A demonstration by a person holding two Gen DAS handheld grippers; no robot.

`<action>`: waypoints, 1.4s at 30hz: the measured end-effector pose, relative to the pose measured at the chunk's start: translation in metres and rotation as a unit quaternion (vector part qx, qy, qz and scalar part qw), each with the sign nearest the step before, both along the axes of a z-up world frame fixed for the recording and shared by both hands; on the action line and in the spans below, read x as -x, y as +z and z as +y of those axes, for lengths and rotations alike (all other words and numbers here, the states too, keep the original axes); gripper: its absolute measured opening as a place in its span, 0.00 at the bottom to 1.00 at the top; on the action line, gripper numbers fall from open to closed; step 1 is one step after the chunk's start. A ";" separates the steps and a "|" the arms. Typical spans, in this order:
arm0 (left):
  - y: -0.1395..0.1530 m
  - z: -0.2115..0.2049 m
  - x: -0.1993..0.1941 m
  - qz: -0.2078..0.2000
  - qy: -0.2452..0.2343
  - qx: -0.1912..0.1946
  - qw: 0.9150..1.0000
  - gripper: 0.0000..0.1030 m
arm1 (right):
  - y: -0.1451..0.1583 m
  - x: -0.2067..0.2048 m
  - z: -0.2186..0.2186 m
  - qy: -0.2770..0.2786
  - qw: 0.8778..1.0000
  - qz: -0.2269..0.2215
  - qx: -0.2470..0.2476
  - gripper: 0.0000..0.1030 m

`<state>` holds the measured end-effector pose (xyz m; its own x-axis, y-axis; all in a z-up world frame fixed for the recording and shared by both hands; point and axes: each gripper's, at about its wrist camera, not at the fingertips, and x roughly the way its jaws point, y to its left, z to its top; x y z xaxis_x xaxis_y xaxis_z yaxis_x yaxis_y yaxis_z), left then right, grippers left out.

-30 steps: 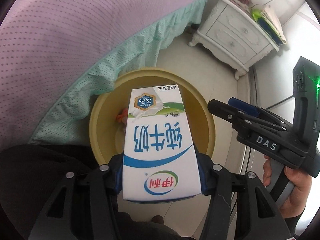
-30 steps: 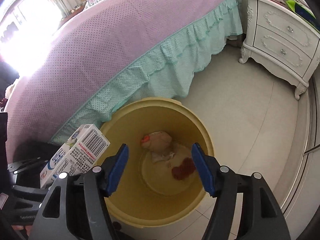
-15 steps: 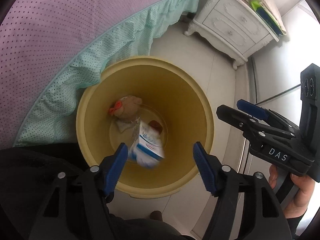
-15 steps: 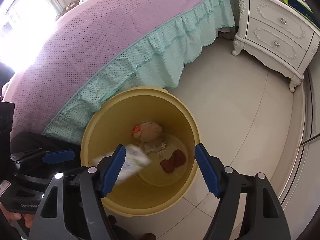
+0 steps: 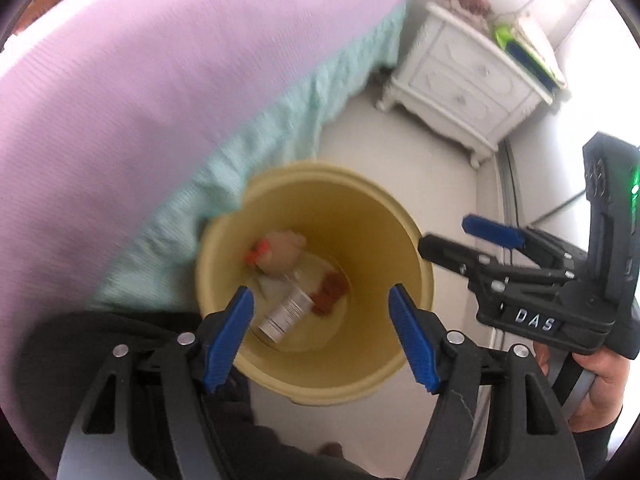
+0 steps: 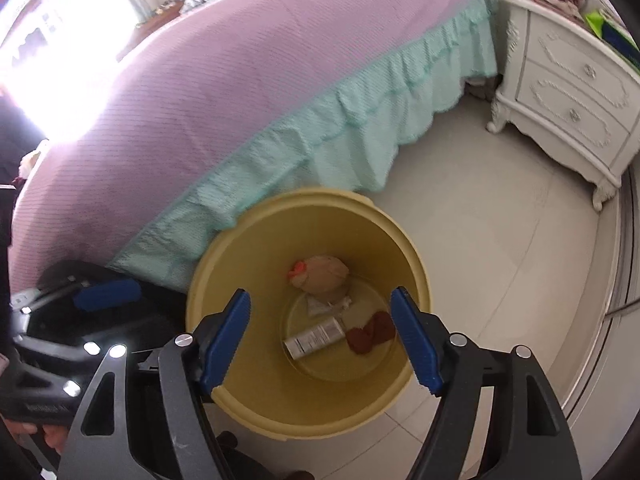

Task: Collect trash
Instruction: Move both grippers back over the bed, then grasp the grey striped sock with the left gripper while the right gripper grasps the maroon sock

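Note:
A yellow round bin (image 5: pixel 352 192) (image 6: pixel 248 264) stands on the tiled floor beside the bed. The white milk carton (image 5: pixel 286 314) (image 6: pixel 316 338) lies on its side at the bin's bottom, next to a beige crumpled lump (image 5: pixel 282 254) (image 6: pixel 324 274) and a reddish-brown scrap (image 5: pixel 330 292) (image 6: pixel 370 334). My left gripper (image 5: pixel 322 334) hangs above the bin, jaws opening, nothing between them. My right gripper (image 6: pixel 320 338) also hovers over the bin, jaws opening and empty; in the left wrist view it shows at the right (image 5: pixel 460 238).
A bed with a purple cover (image 6: pixel 208 80) and mint frill (image 6: pixel 344 128) borders the bin on the left. A white nightstand (image 5: pixel 468 80) (image 6: pixel 568 92) stands at the far right. Pale floor tiles (image 6: pixel 480 220) lie between. A dark trouser leg (image 5: pixel 80 360) is at the lower left.
The left gripper let go of the milk carton; it fell and now lies on the bin's bottom. Both grippers' jaws spread wider, and the left one rose slightly.

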<state>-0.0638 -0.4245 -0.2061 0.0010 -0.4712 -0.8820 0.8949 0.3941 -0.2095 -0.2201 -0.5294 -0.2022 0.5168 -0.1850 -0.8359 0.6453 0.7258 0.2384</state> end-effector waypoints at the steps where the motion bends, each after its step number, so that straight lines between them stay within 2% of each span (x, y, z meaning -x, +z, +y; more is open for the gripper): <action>1: 0.009 0.006 -0.004 -0.010 0.008 0.012 1.000 0.71 | 0.005 -0.003 0.003 0.003 1.000 -0.006 0.007 0.75; 4: 0.043 0.032 -0.019 -0.048 0.042 0.055 0.996 0.81 | 0.024 -0.013 0.014 0.020 0.999 -0.037 0.025 0.82; 8: 0.086 0.080 -0.045 -0.102 0.108 0.099 0.984 0.90 | 0.058 -0.038 0.038 0.057 0.993 -0.082 0.057 0.90; 11: 0.111 0.116 -0.066 -0.132 0.162 0.118 0.971 0.96 | 0.084 -0.066 0.062 0.100 0.984 -0.122 0.078 0.92; 13: 0.126 0.143 -0.082 -0.149 0.201 0.124 0.960 0.96 | 0.101 -0.089 0.082 0.136 0.976 -0.148 0.089 0.92; 17: 0.147 0.193 -0.112 -0.170 0.271 0.134 0.938 0.96 | 0.122 -0.136 0.122 0.197 0.960 -0.172 0.104 0.92; 21: 0.157 0.245 -0.143 -0.178 0.340 0.134 0.914 0.96 | 0.137 -0.186 0.164 0.248 0.945 -0.185 0.107 0.92; 26: 0.162 0.303 -0.183 -0.176 0.418 0.135 0.881 0.96 | 0.150 -0.252 0.211 0.309 0.926 -0.207 0.068 0.92; 30: 0.157 0.344 -0.214 -0.178 0.459 0.125 0.862 0.96 | 0.161 -0.298 0.249 0.340 0.912 -0.215 0.073 0.92; 33: 0.155 0.362 -0.233 -0.171 0.482 0.124 0.850 0.96 | 0.168 -0.335 0.272 0.371 0.901 -0.213 0.078 0.91; 35: 0.155 0.372 -0.244 -0.171 0.493 0.123 0.844 0.96 | 0.171 -0.358 0.287 0.389 0.893 -0.206 0.095 0.83; 37: 0.155 0.378 -0.253 -0.177 0.499 0.117 0.840 0.96 | 0.171 -0.380 0.301 0.416 0.882 -0.193 0.110 0.67; 39: 0.153 0.385 -0.267 -0.181 0.506 0.113 0.836 0.96 | 0.170 -0.399 0.312 0.432 0.874 -0.184 0.123 0.61; 42: 0.148 0.389 -0.285 -0.172 0.506 0.111 0.838 0.96 | 0.163 -0.429 0.327 0.456 0.865 -0.170 0.125 0.49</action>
